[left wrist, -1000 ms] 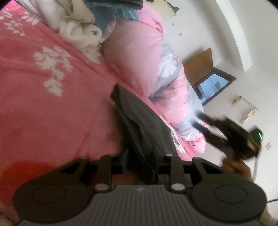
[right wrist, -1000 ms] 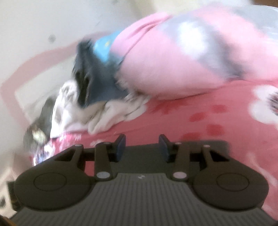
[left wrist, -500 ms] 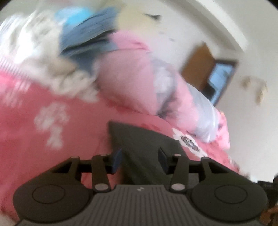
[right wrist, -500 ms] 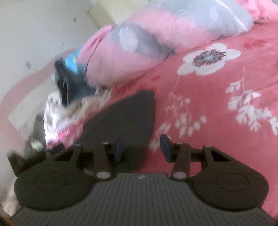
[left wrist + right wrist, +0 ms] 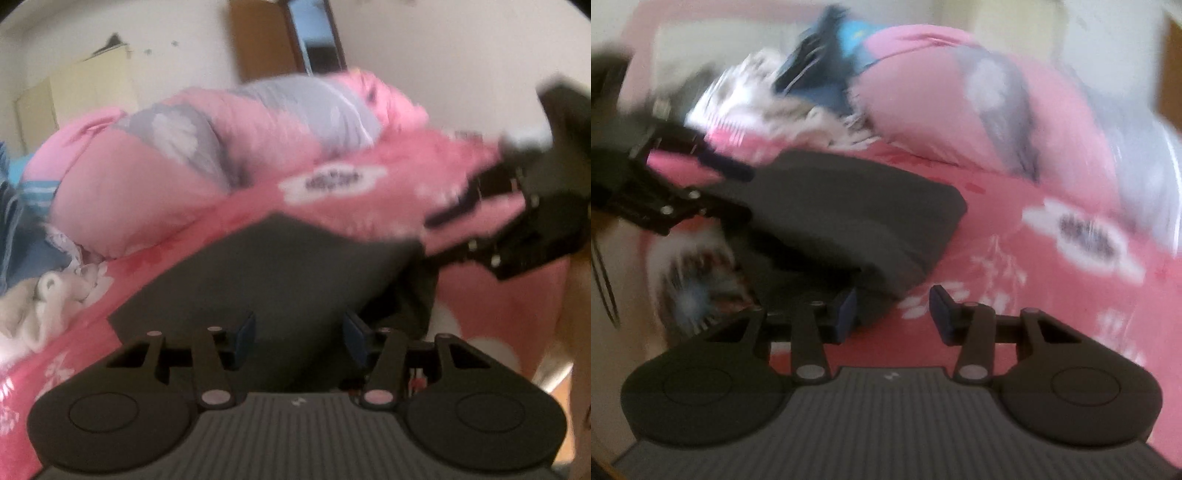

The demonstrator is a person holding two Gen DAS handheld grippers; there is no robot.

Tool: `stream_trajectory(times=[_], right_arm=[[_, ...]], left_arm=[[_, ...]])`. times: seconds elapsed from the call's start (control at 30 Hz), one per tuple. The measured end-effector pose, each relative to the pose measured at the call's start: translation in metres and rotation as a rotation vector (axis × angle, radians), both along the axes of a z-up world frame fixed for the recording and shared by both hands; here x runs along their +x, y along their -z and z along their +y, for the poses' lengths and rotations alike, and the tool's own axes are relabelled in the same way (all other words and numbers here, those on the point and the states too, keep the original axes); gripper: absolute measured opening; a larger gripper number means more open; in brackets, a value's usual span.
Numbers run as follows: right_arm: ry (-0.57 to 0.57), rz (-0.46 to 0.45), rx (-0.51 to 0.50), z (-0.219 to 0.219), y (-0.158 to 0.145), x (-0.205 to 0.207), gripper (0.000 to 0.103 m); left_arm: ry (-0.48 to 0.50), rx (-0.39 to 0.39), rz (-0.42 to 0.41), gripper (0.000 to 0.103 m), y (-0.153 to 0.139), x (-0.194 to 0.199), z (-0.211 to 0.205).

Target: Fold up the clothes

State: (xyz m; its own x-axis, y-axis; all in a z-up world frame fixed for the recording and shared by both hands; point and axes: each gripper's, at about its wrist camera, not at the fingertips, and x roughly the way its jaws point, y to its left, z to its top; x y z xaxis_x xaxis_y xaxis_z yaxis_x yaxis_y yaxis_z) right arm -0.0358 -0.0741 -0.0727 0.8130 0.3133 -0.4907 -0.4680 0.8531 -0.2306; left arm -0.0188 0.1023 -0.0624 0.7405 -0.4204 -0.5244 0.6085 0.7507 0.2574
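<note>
Dark grey garment: lies folded into a flat block on the pink floral bedspread; a second ago it hung in a narrow bunch from the left gripper, now it is spread wide and free of both tools.
Left gripper: jaws opening, blue pads apart; the garment's near edge shows in the gap, but the pads do not press on it. A second ago they were pinched on the cloth.
Right gripper: jaws apart with bare bedspread between them; its left pad sits just beside the garment's near corner, and I cannot tell whether they touch. A second ago this view showed only bedspread and the pile ahead.
Right gripper in the left view: blurred, over the garment's far right edge.
Quilt: pink and grey roll behind the garment.
Unfolded clothes pile: white and blue pieces at the head of the bed, well apart from the folded piece.
</note>
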Motion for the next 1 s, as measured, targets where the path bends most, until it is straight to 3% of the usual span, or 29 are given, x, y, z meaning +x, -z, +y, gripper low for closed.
stream_trajectory(times=[0.17, 0.23, 0.27, 0.3, 0.47, 0.53, 0.6, 0.7, 0.83, 1.0], right_arm=[[-0.128, -0.117, -0.261, 0.022, 0.005, 0.006, 0.043], [-0.162, -0.134, -0.315, 0.026, 0.007, 0.010, 0.040], [-0.175, -0.138, -0.328, 0.027, 0.007, 0.013, 0.030], [-0.183, -0.138, -0.331, 0.028, 0.007, 0.015, 0.008], [-0.162, -0.178, -0.339, 0.032, 0.010, 0.010, 0.005], [-0.149, -0.177, -0.341, 0.031, 0.015, 0.007, 0.006], [-0.119, -0.156, -0.289, 0.024, 0.013, 0.002, 0.012], [-0.079, -0.126, -0.159, 0.009, 0.001, -0.009, 0.019], [-0.138, -0.079, 0.062, -0.003, -0.014, -0.029, 0.019], [-0.207, -0.005, 0.057, 0.025, 0.002, -0.024, 0.019]], left_arm=[[0.036, 0.051, 0.000, 0.052, 0.008, 0.000, -0.005], [0.050, 0.075, -0.004, 0.051, 0.011, 0.003, -0.008], [0.054, 0.084, -0.005, 0.050, 0.013, 0.005, -0.009], [0.057, 0.092, -0.008, 0.047, 0.014, 0.007, -0.012], [0.070, 0.109, -0.033, 0.047, 0.020, 0.011, -0.020], [0.075, 0.105, -0.037, 0.041, 0.021, 0.013, -0.023], [0.071, 0.091, -0.029, 0.029, 0.021, 0.015, -0.022], [0.064, 0.050, -0.011, 0.021, 0.018, 0.019, -0.017], [0.064, 0.016, 0.002, 0.018, 0.014, 0.023, -0.013], [0.065, 0.003, 0.001, 0.017, 0.014, 0.023, -0.010]])
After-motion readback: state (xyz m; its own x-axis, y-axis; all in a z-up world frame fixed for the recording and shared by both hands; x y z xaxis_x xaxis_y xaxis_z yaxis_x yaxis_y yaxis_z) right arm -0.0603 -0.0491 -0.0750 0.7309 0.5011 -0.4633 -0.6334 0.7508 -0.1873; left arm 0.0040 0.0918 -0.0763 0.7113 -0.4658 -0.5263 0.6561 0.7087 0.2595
